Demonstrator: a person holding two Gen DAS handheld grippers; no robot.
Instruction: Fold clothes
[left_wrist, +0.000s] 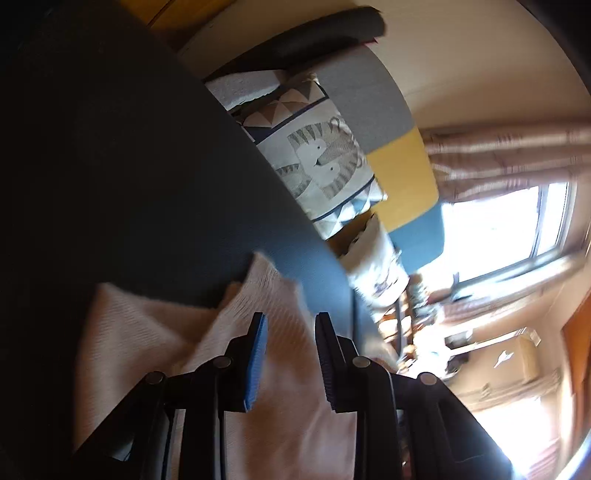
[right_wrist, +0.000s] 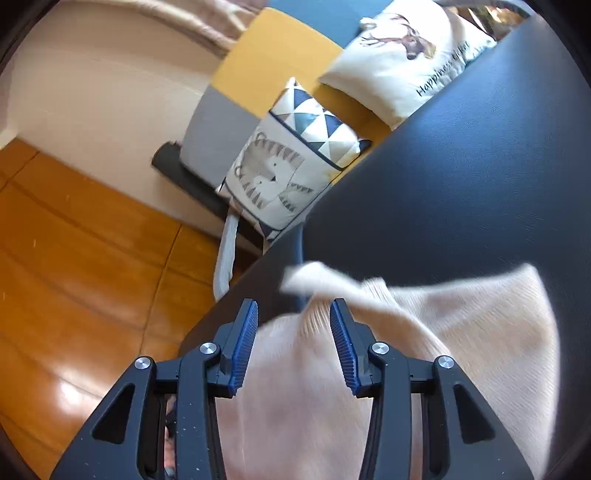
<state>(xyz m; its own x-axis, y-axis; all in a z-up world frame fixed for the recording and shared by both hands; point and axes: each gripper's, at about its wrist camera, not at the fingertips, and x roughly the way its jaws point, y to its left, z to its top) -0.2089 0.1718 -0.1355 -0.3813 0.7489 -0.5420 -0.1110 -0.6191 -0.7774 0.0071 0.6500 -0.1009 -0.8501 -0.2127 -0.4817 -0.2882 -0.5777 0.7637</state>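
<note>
1. In the left wrist view, the left gripper (left_wrist: 291, 325) is pointed downward at a slant over a pale pink ribbed knit garment (left_wrist: 155, 332) that lies rumpled on the dark matte table (left_wrist: 129, 166). Its blue-padded jaws are seen partly open, with a clear gap between them; nothing is gripped, the knit lying beneath.

2. In the right wrist view, the right gripper (right_wrist: 293, 314) is likewise angled down at the table's edge above the same garment (right_wrist: 461, 332). Its jaws are parted; a raised fold of knit (right_wrist: 321, 284) is seen just beyond the tips, unclamped. Patterned cushions (right_wrist: 288, 166) are seen behind.
</note>
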